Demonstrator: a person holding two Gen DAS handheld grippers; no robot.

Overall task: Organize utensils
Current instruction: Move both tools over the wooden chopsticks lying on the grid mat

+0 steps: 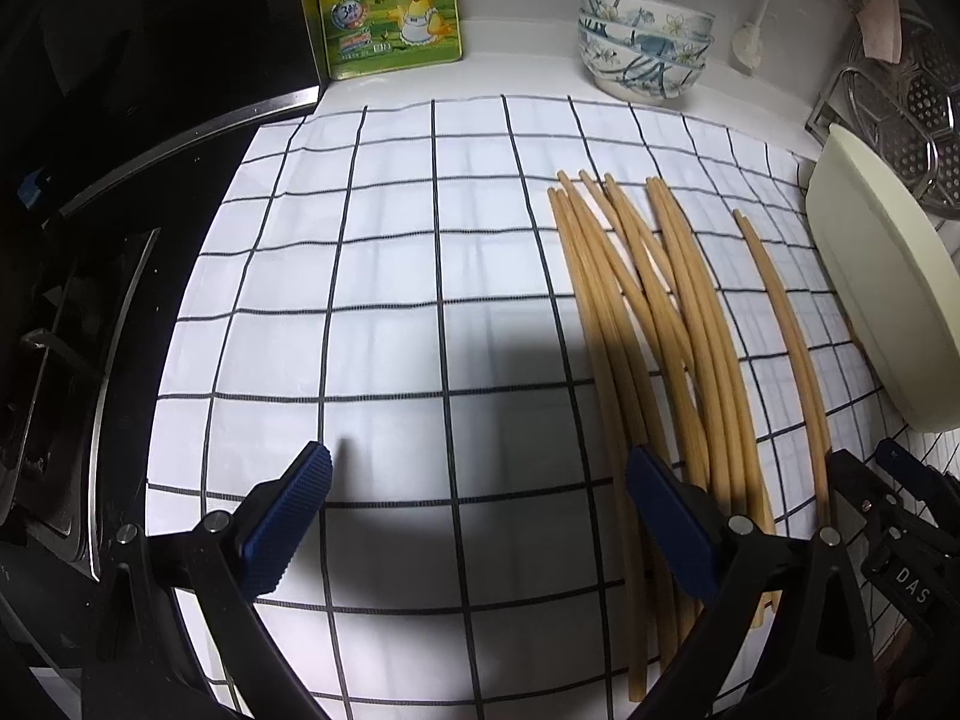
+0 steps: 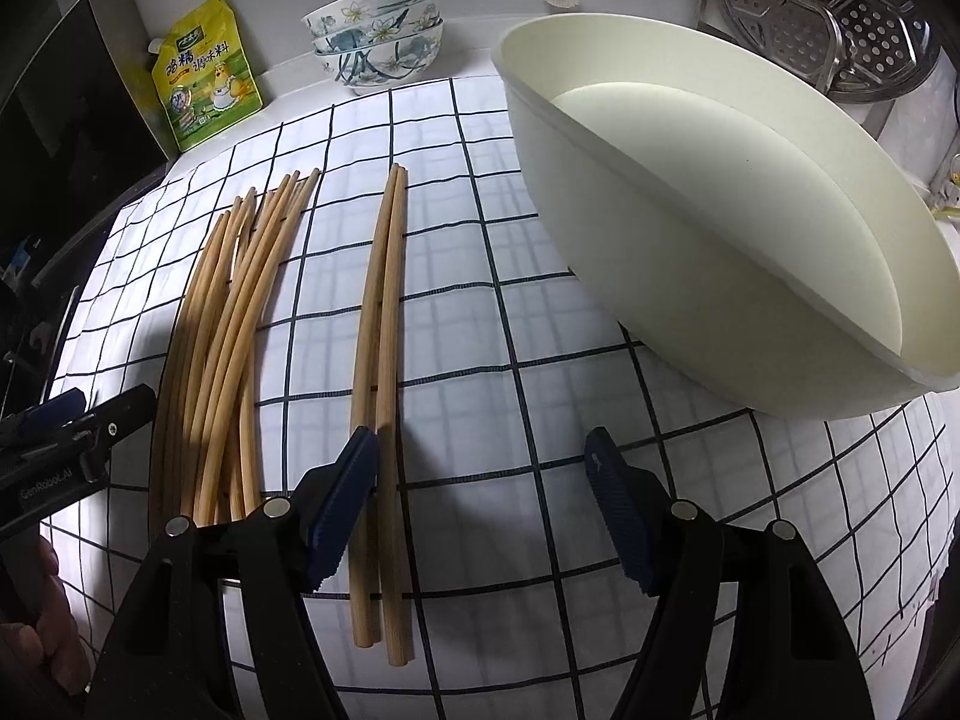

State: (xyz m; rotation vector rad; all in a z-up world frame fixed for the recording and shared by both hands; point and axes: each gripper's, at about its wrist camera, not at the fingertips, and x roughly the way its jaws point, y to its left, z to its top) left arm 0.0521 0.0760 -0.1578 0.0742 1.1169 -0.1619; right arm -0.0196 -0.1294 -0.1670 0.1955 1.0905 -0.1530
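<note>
Blue ribbed fingers (image 1: 288, 522) of the left gripper (image 1: 480, 516) stand wide apart at the bottom of the left wrist view, pinching nothing; the right-hand pad sits over the near ends of the chopstick bundle (image 1: 648, 324), though whether it touches them cannot be told. Fingers (image 2: 342, 504) of the right gripper (image 2: 480, 504) are likewise spread wide at the bottom of the right wrist view, holding nothing, with the left pad just beside or against the separate pair of chopsticks (image 2: 378, 360), which runs up the centre-left of the frame. Both grippers hover over a white cloth with a dark grid (image 1: 390, 276) that covers the counter. Left of the pair in the right wrist view lies the larger bundle, fanned and overlapping, and at the far left edge the other gripper's black body shows with part of a hand (image 2: 36, 630) below it. Further back on the right sits a cream oval tray (image 2: 720, 228), tilted. Beyond, along the back wall, stand stacked floral bowls (image 2: 378, 36), a yellow seasoning pouch (image 2: 204, 78), and a perforated metal steamer rack (image 2: 840, 18) in the upper right corner.
</note>
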